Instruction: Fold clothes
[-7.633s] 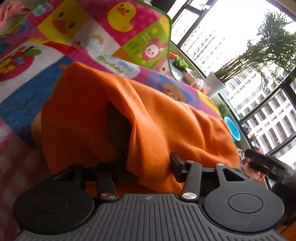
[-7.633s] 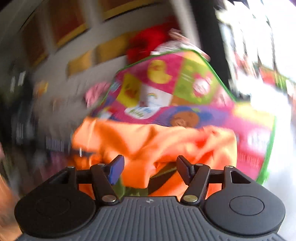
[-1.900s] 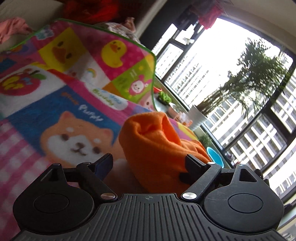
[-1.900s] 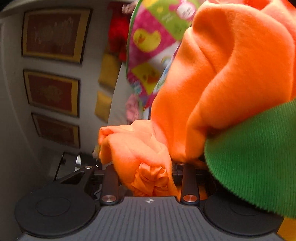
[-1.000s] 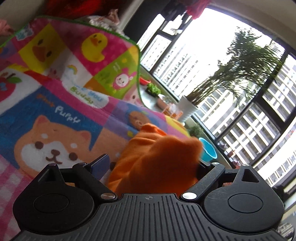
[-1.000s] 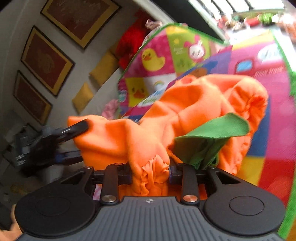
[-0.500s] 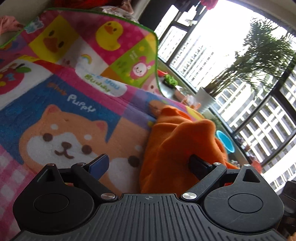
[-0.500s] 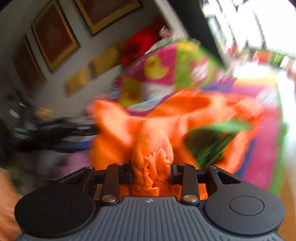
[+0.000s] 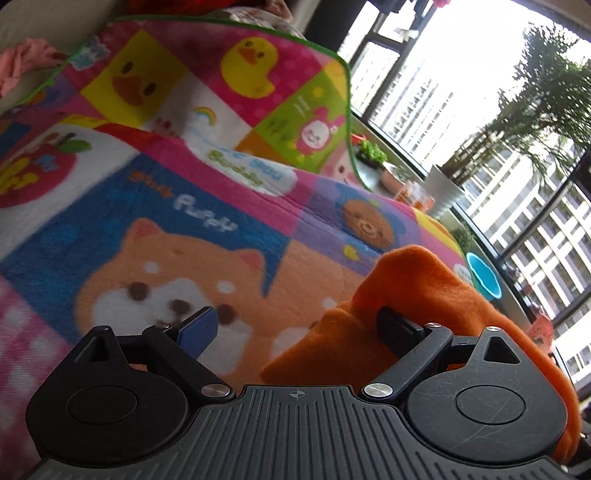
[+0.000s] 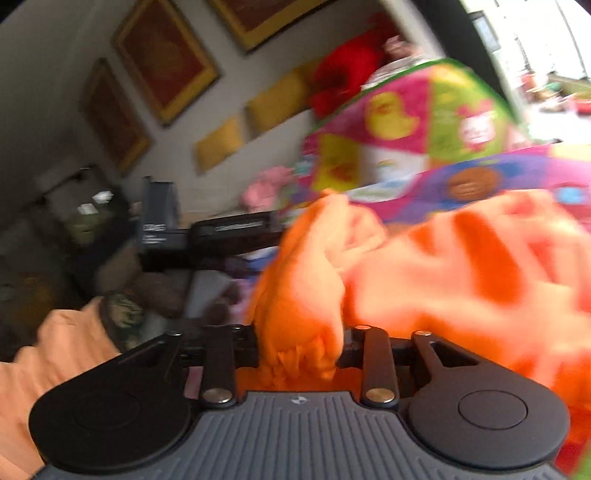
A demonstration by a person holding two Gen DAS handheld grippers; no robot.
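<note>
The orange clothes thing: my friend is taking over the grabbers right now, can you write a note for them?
Left gripper: fingers wide apart, gripping nothing; the orange garment drapes over the right-side finger only.
Right gripper: a bunch of the orange garment sits between its fingers, which are opening.
Garment: crumpled in a heap on the cartoon blanket, partly lifted.
Done: no neat fold shows.
Left: probably spread it flat on the blanket, then fold it.

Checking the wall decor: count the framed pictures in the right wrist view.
3, all on the grey wall upper left: one at the top edge, one below-left of it, one lowest and leftmost. More may lie outside the frame.
</note>
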